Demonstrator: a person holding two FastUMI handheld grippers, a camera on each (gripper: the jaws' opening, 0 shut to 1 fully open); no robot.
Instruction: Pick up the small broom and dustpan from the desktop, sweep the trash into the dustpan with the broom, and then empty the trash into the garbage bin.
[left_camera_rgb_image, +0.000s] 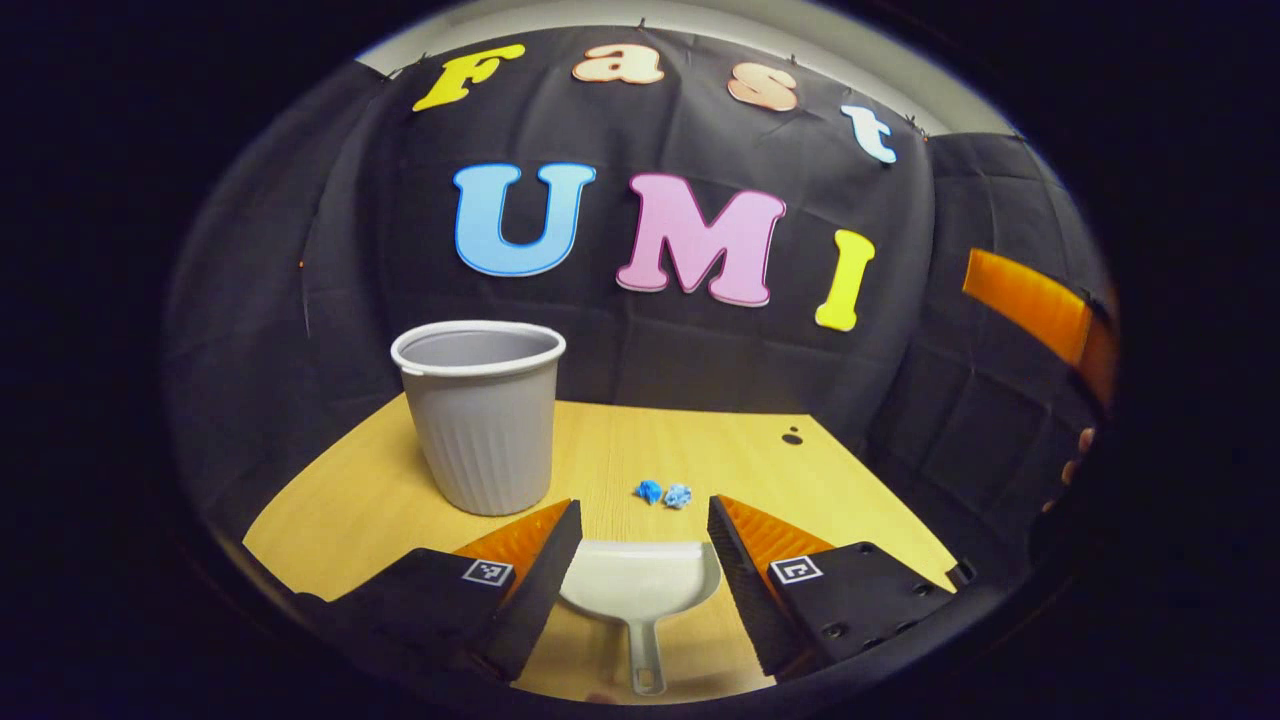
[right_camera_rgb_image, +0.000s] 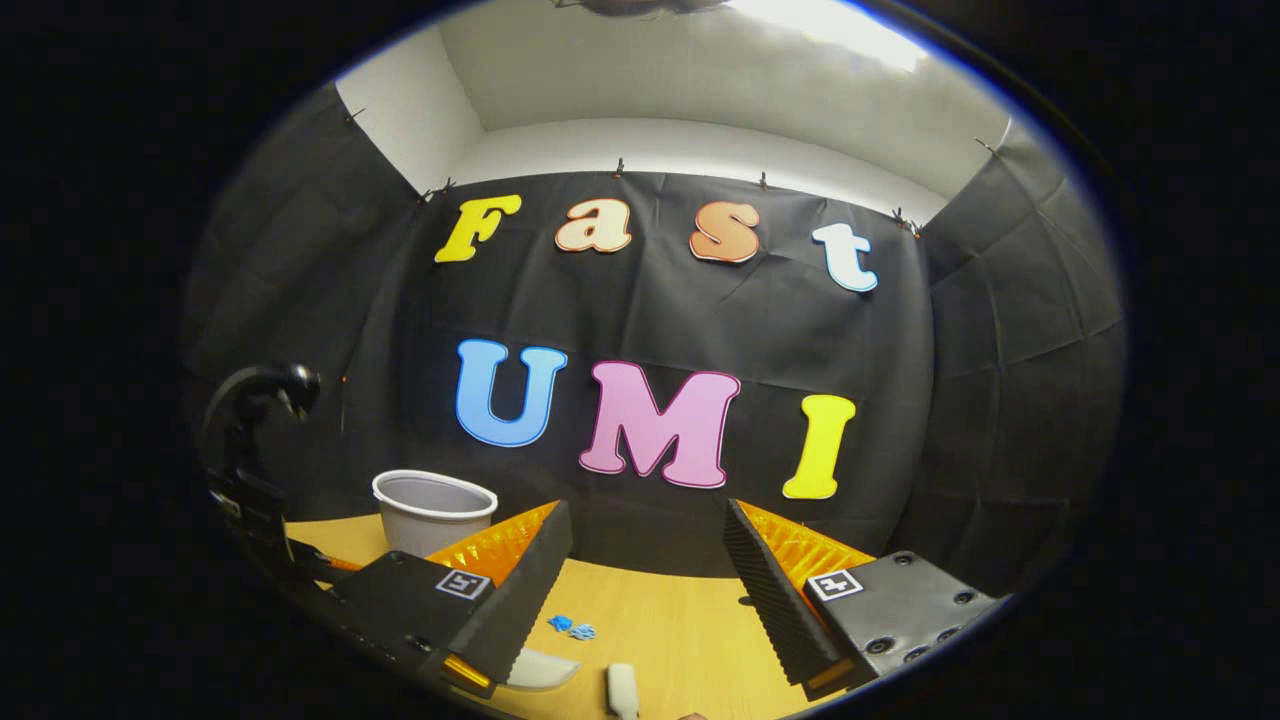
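A white dustpan (left_camera_rgb_image: 640, 585) lies on the wooden desktop (left_camera_rgb_image: 700, 445), handle toward me, between the fingers of my open left gripper (left_camera_rgb_image: 643, 520), which hovers above it. Two small blue paper scraps (left_camera_rgb_image: 663, 493) lie just beyond the pan's mouth. A grey garbage bin (left_camera_rgb_image: 483, 415) stands upright at the left. In the right gripper view, my right gripper (right_camera_rgb_image: 648, 535) is open and empty above the desk. Low in that view a white tip, likely the broom (right_camera_rgb_image: 622, 690), shows, with the dustpan's edge (right_camera_rgb_image: 540, 668), the scraps (right_camera_rgb_image: 571, 627) and the bin (right_camera_rgb_image: 432, 510).
The other gripper's dark body (right_camera_rgb_image: 250, 470) shows at the left of the right gripper view. An orange part of the right gripper (left_camera_rgb_image: 1030, 305) and a person's fingers (left_camera_rgb_image: 1075, 455) show at the right edge of the left gripper view. A small dark hole (left_camera_rgb_image: 792, 437) marks the desk's far right.
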